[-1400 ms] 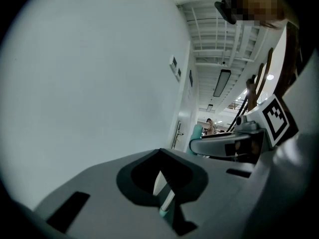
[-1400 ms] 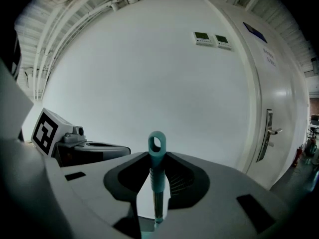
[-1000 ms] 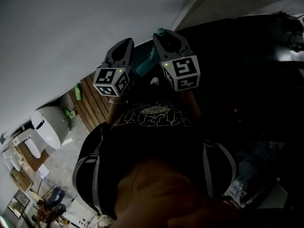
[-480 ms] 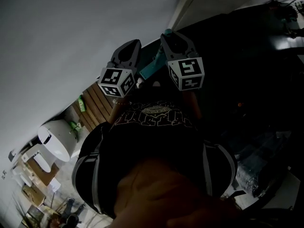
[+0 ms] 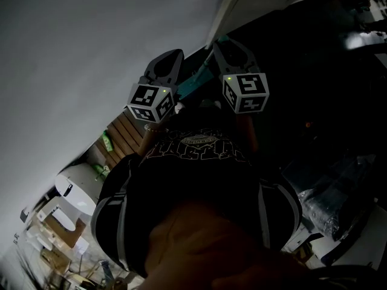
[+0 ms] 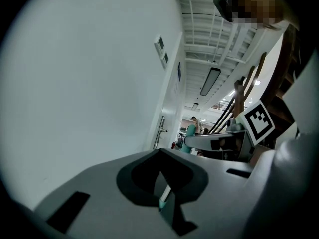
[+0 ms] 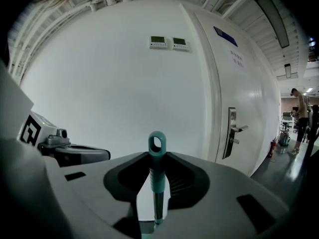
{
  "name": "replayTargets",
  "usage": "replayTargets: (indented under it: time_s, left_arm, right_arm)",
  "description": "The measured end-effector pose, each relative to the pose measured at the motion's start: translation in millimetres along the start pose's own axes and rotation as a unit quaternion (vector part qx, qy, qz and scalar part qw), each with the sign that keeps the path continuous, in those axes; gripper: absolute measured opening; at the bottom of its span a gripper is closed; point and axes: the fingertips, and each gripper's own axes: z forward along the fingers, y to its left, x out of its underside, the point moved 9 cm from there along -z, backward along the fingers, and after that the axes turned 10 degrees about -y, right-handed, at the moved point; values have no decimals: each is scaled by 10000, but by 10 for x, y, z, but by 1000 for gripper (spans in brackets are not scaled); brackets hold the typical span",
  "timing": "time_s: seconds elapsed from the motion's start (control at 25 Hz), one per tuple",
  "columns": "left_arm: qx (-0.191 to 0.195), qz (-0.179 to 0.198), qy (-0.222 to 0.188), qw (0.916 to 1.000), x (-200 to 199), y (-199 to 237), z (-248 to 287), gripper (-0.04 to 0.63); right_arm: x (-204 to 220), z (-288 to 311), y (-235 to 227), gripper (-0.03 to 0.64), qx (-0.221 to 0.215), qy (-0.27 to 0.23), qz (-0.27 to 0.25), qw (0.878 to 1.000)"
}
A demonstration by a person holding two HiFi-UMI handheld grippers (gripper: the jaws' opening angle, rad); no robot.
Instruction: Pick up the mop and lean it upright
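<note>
The mop's teal handle [image 5: 195, 80] runs at a slant between my two grippers, close to the white wall. In the right gripper view its teal grip with the hanging loop [image 7: 157, 156] stands straight up out of the jaws, and my right gripper [image 7: 157, 203] is shut on it. My left gripper [image 6: 164, 195] sits lower on the same pole, its jaws closed with only a thin white-and-teal sliver of the pole [image 6: 165, 193] showing. In the head view the left gripper [image 5: 171, 58] and right gripper [image 5: 227, 46] are side by side. The mop head is hidden.
A white wall [image 7: 124, 83] fills the space ahead, with two wall panels [image 7: 169, 42] and a white door with a lever handle [image 7: 233, 128] to the right. A person [image 7: 300, 114] stands far down the corridor. A white appliance [image 5: 75, 186] and wooden slats [image 5: 124, 135] lie below left.
Both grippers have moved a little to the right and up in the head view with the teal handle still between them. The appliance below has slid down and left in the picture.
</note>
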Motion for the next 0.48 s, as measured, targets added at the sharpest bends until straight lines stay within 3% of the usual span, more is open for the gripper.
replayTargets:
  time_s: [0.2,0.48]
  left_arm:
    - [-105,-17,-1,9999,-4,42,118,46]
    - [-530,-25,-140,9985,26,4,529,46]
  right_arm:
    - [-35,150,-112,110,-63,0,4,10000]
    - [-31,318,-505,110,-455,116,10,9989]
